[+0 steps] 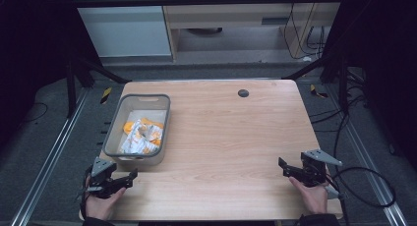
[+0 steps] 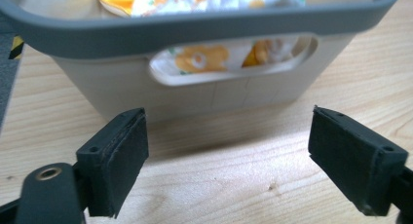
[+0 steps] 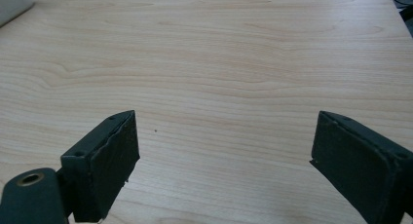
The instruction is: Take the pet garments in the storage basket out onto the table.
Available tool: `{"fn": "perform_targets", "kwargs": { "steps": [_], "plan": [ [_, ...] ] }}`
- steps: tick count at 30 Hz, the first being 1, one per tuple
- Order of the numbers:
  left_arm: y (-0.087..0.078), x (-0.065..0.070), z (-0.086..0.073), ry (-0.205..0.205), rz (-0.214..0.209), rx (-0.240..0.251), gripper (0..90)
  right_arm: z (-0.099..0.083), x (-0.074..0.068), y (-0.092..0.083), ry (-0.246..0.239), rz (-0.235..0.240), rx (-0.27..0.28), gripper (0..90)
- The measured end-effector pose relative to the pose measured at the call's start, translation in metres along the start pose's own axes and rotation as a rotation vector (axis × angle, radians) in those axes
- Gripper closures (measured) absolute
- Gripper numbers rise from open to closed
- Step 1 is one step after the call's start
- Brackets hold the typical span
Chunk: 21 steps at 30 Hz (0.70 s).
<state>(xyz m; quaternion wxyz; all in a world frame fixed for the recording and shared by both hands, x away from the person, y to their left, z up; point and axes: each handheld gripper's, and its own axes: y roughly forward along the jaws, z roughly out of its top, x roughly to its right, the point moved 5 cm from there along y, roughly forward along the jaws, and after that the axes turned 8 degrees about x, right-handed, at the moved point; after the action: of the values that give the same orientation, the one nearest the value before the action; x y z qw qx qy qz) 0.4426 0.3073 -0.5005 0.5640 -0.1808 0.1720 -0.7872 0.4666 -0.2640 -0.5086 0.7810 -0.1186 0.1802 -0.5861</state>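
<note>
High view is showing the wooden surface (image 1: pixel 221 137) stretching ahead of both hand-held grippers, the largest thing in sight. On it, just ahead of the left hand-held gripper (image 1: pixel 129 177) and slightly to its inner side, a grey-rimmed bin (image 1: pixel 123 115) is sitting with its long side running away from the person. Inside the bin a white and orange patterned cloth (image 1: pixel 141 136) is lying crumpled toward the near end. In the left gripper view the bin (image 2: pixel 204 27) is standing directly in front of the jaws, close but not touching them, and the cloth (image 2: pixel 214 58) is showing through the handle slot in the near wall and above the rim. A small dark round cap (image 1: pixel 243 93) is sitting in the surface far ahead, between the two hand-held grippers and well apart from both.

The left hand-held gripper (image 2: pixel 229 160) is resting at the near left corner of the surface with its jaws spread wide and nothing between them. The right hand-held gripper (image 1: pixel 282 165) is resting at the near right corner, well apart from the bin, pointing inward. In the right gripper view the right hand-held gripper (image 3: pixel 224 160) is likewise released, its jaws standing wide apart over bare wood (image 3: pixel 219 63).
</note>
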Motion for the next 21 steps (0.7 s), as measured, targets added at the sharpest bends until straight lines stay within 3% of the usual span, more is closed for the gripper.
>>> {"fn": "perform_targets", "kwargs": {
  "steps": [3, 9, 21],
  "plan": [
    [-0.005, 0.0, 0.005, -0.026, -0.003, 0.025, 16.4, -0.002, -0.005, 0.002, -0.011, 0.022, -0.011, 9.0],
    [-0.015, 0.001, 0.014, -0.023, 0.005, 0.085, 17.5, -0.003, -0.003, 0.002, -0.044, 0.003, -0.009, 8.7],
    [-0.022, 0.001, 0.027, -0.03, 0.003, 0.118, 18.2, -0.004, -0.004, 0.003, -0.048, 0.007, -0.013, 7.9]
  ]
}}
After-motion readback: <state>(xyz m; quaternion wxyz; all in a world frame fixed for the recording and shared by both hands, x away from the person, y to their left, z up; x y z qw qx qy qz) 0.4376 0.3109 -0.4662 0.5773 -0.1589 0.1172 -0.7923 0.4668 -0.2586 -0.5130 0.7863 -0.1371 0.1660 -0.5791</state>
